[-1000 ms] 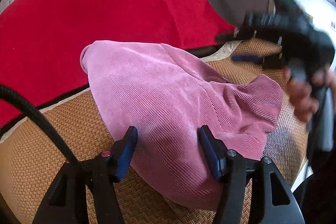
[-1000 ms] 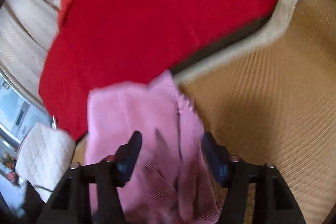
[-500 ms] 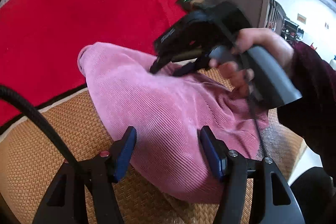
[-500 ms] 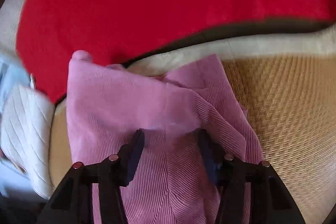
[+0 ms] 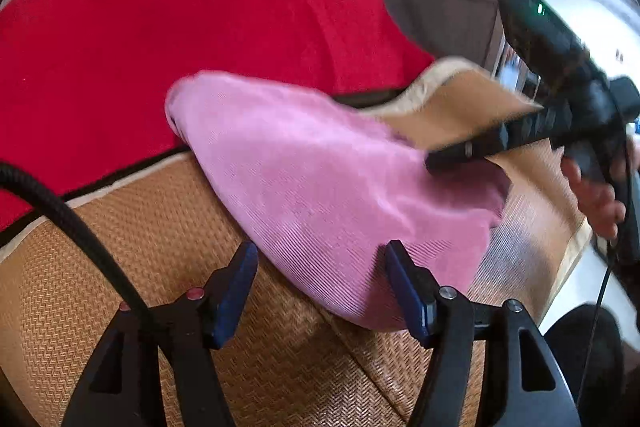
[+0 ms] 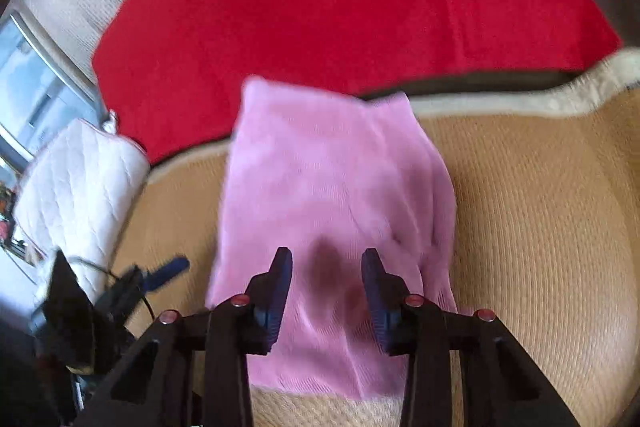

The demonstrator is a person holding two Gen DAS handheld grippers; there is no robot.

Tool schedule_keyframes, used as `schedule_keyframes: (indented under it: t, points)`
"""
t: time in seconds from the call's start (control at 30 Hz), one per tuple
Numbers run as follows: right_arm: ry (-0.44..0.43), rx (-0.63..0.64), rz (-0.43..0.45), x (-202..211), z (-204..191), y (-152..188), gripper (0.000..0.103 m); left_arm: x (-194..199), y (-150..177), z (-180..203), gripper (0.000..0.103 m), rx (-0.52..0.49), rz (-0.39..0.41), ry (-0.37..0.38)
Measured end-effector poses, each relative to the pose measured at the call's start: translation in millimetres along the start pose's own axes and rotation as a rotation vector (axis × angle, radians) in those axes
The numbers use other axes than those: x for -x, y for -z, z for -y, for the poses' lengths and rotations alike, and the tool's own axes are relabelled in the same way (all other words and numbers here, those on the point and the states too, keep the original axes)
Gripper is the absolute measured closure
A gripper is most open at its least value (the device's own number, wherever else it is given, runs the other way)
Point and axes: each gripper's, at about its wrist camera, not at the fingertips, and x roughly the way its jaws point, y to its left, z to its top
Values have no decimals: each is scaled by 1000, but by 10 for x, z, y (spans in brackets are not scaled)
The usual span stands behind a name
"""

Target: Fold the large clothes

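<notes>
A pink ribbed garment (image 5: 320, 183) lies folded in a compact bundle on a woven tan mat (image 5: 120, 235). My left gripper (image 5: 320, 283) is open, its blue pads on either side of the bundle's near edge, holding nothing. My right gripper (image 6: 326, 279) is open just above the garment (image 6: 332, 179), its jaws narrower than before and empty. In the left wrist view the right gripper (image 5: 452, 155) reaches in from the right, its tips over the garment's far right side.
A red blanket (image 5: 180, 27) covers the surface behind the mat. A white quilted cushion (image 6: 76, 179) sits at the left in the right wrist view. The mat's cream border (image 6: 520, 103) curves along the back. The left gripper (image 6: 160, 273) shows at lower left there.
The right gripper has pulled back from the top of the garment toward its right side and its jaws have narrowed. The left gripper has stayed open at the near edge.
</notes>
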Motion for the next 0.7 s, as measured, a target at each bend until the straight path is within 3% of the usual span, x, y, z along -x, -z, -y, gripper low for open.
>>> schedule_keyframes:
  t: [0.03, 0.1, 0.2, 0.43, 0.53, 0.7]
  points:
    - [65, -8, -37, -158, 70, 100, 64, -57, 12, -6, 34, 11, -19, 12]
    - [71, -28, -68, -346, 166, 196, 63, -105, 0, -60, 33, 56, -31, 42]
    - [113, 39, -68, -267, 3, 136, 62, -77, -30, -77, 33, 32, -17, 12]
    - [-19, 94, 30, -33, -359, -540, 62, -59, -44, -67, 32, 24, -12, 0]
    - [-107, 75, 8, -287, -391, -800, 62, -37, -26, -89, 32, 21, -8, -2]
    - [-91, 4, -145, -1233, -158, -1067, 60, -18, -36, -61, 32, 9, 23, -31]
